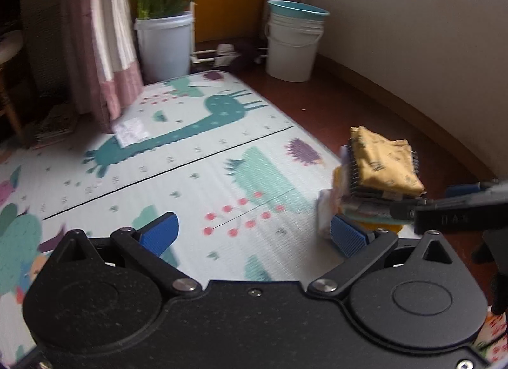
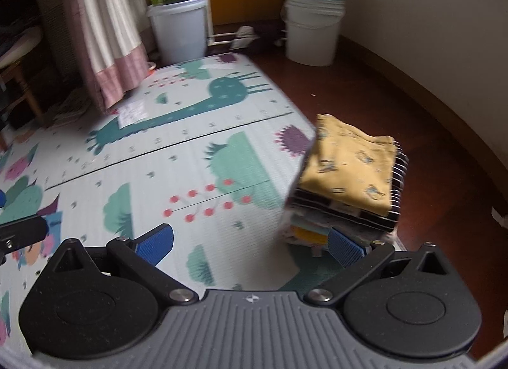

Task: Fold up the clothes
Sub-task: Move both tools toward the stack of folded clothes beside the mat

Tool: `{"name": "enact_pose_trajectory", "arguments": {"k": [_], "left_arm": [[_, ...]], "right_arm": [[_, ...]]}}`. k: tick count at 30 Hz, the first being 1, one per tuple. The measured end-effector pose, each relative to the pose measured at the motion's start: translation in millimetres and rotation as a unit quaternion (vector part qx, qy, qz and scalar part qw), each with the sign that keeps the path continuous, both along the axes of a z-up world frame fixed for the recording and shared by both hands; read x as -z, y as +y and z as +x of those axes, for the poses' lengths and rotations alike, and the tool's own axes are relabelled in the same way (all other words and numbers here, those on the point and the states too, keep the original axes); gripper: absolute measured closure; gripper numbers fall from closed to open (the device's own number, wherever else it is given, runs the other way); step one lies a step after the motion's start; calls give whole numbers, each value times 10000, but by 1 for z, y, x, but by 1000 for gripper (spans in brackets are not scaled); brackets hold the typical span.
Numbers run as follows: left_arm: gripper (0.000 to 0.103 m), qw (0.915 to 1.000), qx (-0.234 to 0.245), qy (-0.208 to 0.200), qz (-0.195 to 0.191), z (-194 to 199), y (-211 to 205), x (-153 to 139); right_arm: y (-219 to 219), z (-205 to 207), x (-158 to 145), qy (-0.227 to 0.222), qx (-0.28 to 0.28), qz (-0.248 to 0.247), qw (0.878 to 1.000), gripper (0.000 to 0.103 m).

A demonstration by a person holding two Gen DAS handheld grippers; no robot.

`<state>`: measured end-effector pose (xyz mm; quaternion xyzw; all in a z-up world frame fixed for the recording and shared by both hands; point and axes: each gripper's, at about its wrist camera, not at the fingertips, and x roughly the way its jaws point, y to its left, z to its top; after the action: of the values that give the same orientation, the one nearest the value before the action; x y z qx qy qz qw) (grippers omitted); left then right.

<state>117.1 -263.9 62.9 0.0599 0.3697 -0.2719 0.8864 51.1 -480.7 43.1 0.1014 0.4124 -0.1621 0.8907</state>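
A stack of folded clothes [image 1: 377, 178] stands at the right edge of the play mat [image 1: 190, 172], with a mustard-yellow printed garment [image 1: 385, 161] on top and a black striped one under it. The stack shows larger in the right wrist view [image 2: 346, 191], with the yellow garment [image 2: 349, 165] uppermost. My left gripper [image 1: 254, 235] is open and empty above the mat, left of the stack. My right gripper [image 2: 250, 243] is open and empty, its right finger close to the stack's base. The right gripper also shows in the left wrist view [image 1: 457, 210], beside the stack.
A white bucket with a plant [image 1: 165, 42] and stacked white buckets with a teal basin [image 1: 293, 42] stand beyond the mat. A pink-edged curtain [image 1: 104, 45] hangs at the left. Dark wooden floor [image 1: 365, 105] and a curved wall lie at the right. A paper label [image 1: 130, 130] lies on the mat.
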Motion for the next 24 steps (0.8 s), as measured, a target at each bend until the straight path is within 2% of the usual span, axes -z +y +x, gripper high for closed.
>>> {"name": "enact_pose_trajectory", "arguments": {"k": [6,14,21,24], "left_arm": [[0,9980,578,-254,37,12,-52,3],[0,9939,1079,-229,-74,30,-112,17],[1,9845,1684,-478,-114,47,-169,26],[1,9767,2041,-662,-57,55,-191,32]], "right_arm": [[-46,-6,15,76,394,-84,9992,0],[-76,-9,39,298,697,-2,9971,0],[-85,-7,47,424,764,16,9962,0],[-88,-5,50,484,808,-15,9956,0]]}}
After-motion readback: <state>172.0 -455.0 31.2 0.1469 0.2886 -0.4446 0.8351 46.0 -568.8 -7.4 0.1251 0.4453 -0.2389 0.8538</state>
